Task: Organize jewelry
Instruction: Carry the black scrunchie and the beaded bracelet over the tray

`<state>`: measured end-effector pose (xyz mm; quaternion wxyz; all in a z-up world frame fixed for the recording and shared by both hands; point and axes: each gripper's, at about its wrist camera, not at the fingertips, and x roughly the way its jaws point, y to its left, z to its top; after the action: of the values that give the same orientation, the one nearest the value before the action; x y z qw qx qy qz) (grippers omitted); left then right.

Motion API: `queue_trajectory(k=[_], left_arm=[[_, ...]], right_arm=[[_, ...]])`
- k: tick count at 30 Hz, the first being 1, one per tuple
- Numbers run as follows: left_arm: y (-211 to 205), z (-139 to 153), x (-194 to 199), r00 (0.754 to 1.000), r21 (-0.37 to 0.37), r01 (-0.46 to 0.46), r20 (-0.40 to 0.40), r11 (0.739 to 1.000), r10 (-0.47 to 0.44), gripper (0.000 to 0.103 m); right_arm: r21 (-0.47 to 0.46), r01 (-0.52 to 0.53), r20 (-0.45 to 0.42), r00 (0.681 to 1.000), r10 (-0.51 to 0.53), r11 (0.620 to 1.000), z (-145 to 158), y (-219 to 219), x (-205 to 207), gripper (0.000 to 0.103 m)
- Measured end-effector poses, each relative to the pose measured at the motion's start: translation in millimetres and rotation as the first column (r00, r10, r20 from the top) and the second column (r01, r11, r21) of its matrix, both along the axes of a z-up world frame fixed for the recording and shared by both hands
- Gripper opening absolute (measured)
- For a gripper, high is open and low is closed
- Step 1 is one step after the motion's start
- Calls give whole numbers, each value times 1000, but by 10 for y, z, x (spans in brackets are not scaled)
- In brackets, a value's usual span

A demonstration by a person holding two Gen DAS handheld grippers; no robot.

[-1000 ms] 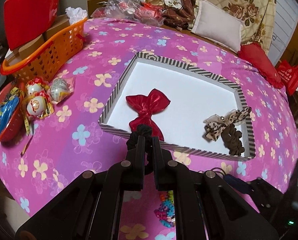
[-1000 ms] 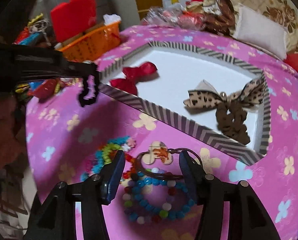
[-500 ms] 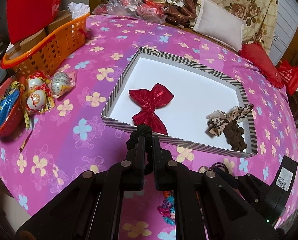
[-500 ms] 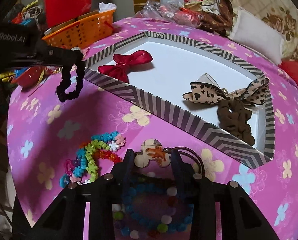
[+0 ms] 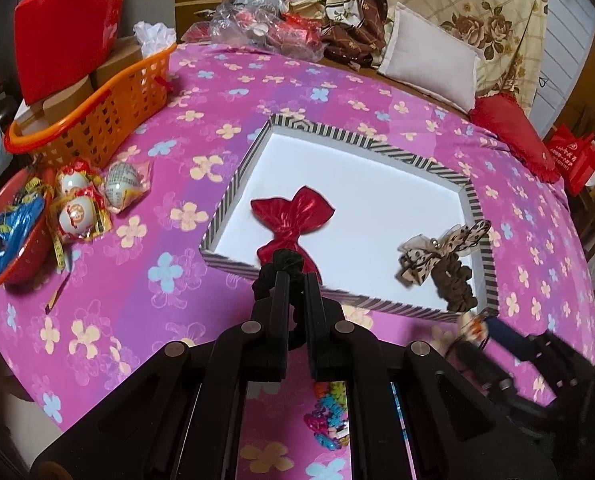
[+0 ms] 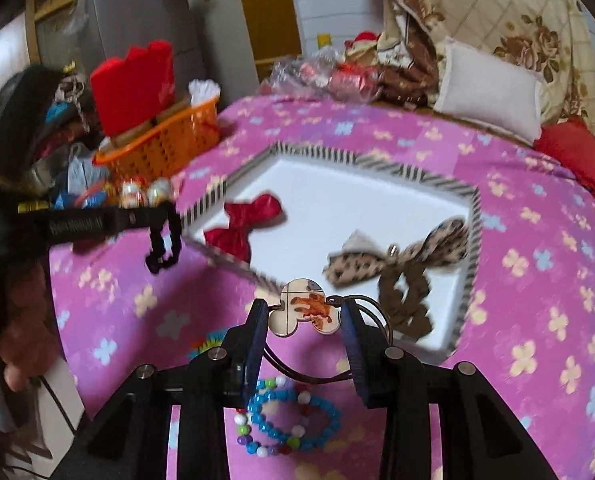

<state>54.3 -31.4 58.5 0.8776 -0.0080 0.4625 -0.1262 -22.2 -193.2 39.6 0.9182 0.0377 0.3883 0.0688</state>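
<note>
My left gripper [image 5: 293, 280] is shut on a black scrunchie [image 5: 284, 259], held just above the near rim of the striped tray [image 5: 233, 196]. From the right wrist view the same scrunchie [image 6: 163, 248] hangs from it at the left. My right gripper [image 6: 303, 316] is shut on a dark hair tie with a mouse-shaped wooden charm [image 6: 305, 312], raised off the cloth, its loop dangling below. In the tray [image 6: 473, 240] lie a red bow [image 5: 293, 216] and a leopard bow on a brown scrunchie [image 5: 437, 252]. A blue beaded bracelet [image 6: 293, 420] lies on the cloth under the right gripper.
An orange basket [image 5: 97, 112] holding boxes, a red bowl [image 5: 9, 240] and wrapped eggs [image 5: 81, 208] sit at the left. Pillows [image 5: 429, 60] and bags line the back. A colourful bead chain [image 5: 329, 412] lies near the front. A person's hand [image 6: 21, 320] holds the left gripper.
The right gripper closed on the charm hair tie and lifted it off the cloth, leaving the beaded bracelet behind. The left gripper kept hold of the black scrunchie, almost still.
</note>
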Motion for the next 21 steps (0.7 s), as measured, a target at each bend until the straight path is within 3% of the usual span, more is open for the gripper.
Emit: queue_trajectory(k=[11, 21], left_arm=[[-257, 150, 95, 998, 50, 6, 67, 999, -10, 6], [-484, 82, 270, 996, 77, 20, 81, 997, -27, 6]], right_arm=[[-17, 33, 61, 998, -32, 999, 358, -189, 221, 36], [2, 44, 46, 998, -44, 999, 277, -311, 492, 36]])
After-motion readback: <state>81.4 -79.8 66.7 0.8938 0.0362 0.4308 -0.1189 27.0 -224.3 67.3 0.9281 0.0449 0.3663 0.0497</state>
